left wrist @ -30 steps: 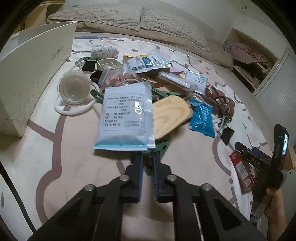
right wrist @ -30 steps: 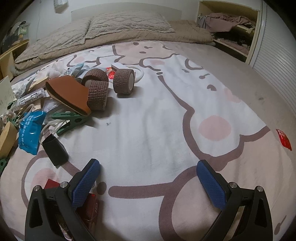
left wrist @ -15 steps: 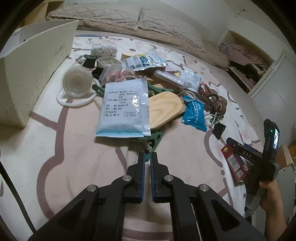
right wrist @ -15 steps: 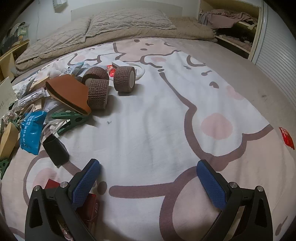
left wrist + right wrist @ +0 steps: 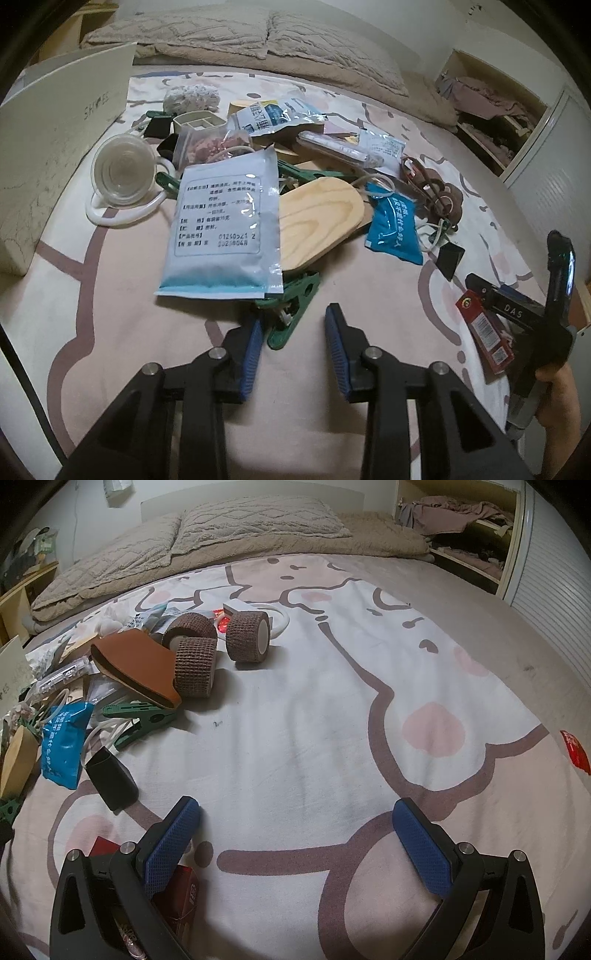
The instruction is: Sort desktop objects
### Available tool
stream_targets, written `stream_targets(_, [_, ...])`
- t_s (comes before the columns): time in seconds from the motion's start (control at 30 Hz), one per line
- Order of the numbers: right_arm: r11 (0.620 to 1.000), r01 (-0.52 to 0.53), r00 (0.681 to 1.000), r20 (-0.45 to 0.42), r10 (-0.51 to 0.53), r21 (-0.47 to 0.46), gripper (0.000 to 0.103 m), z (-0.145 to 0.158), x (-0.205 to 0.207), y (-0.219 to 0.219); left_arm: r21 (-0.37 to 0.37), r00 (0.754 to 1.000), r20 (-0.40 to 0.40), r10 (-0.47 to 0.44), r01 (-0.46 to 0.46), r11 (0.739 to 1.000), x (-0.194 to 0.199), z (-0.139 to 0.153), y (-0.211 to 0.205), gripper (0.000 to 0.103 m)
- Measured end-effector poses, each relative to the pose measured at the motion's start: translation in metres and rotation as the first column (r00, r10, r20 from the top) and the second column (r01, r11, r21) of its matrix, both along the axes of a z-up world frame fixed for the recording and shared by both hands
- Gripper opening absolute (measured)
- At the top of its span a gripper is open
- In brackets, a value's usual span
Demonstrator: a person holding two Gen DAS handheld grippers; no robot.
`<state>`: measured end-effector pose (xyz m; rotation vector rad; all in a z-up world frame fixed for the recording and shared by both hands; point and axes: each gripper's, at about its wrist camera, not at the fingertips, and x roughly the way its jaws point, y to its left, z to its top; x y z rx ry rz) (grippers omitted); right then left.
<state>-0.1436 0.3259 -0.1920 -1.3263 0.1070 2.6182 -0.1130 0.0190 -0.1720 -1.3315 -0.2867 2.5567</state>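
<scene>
Now the left gripper [image 5: 291,341], its jaws opening around the green clip [image 5: 291,314], should close squarely on the clip's near end, while the right gripper [image 5: 295,842] waits with jaws wide apart.

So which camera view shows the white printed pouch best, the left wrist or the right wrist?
The left wrist view. There the white printed pouch lies face up in the middle of the pile, its printed label fully visible, just beyond the left gripper, whose jaws are opening. The right wrist view does not show it; only the pile's near edge appears there.

Green clip [image 5: 291,314] flat on blanket, under white pouch [image 5: 225,225].
</scene>
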Motion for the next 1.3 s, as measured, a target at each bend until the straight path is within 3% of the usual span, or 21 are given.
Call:
stream_targets(0.03, [1.0,0.0,1.0,0.001,0.0,0.0,0.103,0.0,0.0,0.0,-0.009,1.0,-0.003,0.001,-0.001,1.0,0.001,-0.001,0.0,0.017])
stream_targets(0.43, [1.0,0.002,1.0,-0.004,-0.002,-0.013,0.103,-0.002,-0.001,0.002,0.016,0.999,0.026,-0.023,0.023,1.0,0.021,0.005,-0.005,0.01])
stream_targets(0.67, [1.0,0.001,1.0,-0.002,-0.001,-0.023,0.103,-0.002,-0.002,0.004,0.034,0.995,0.072,-0.067,0.064,0.997,0.04,0.01,-0.006,0.01])
stream_targets(1.0, [1.0,0.0,1.0,0.026,0.0,0.001,0.103,-0.004,-0.006,0.0,-0.058,0.994,0.072,-0.084,0.088,0.994,0.056,0.016,-0.007,0.011])
stream_targets(1.2, [0.999,-0.006,1.0,0.007,0.006,-0.031,0.103,0.001,-0.004,0.005,-0.061,0.997,0.062,-0.043,0.047,0.997,0.056,0.019,-0.02,0.024])
stream_targets(1.3, [0.996,-0.007,0.999,-0.037,0.004,-0.092,0.103,0.016,0.005,0.015,-0.065,0.998,0.052,-0.02,0.024,0.998,0.054,0.021,-0.027,0.024])
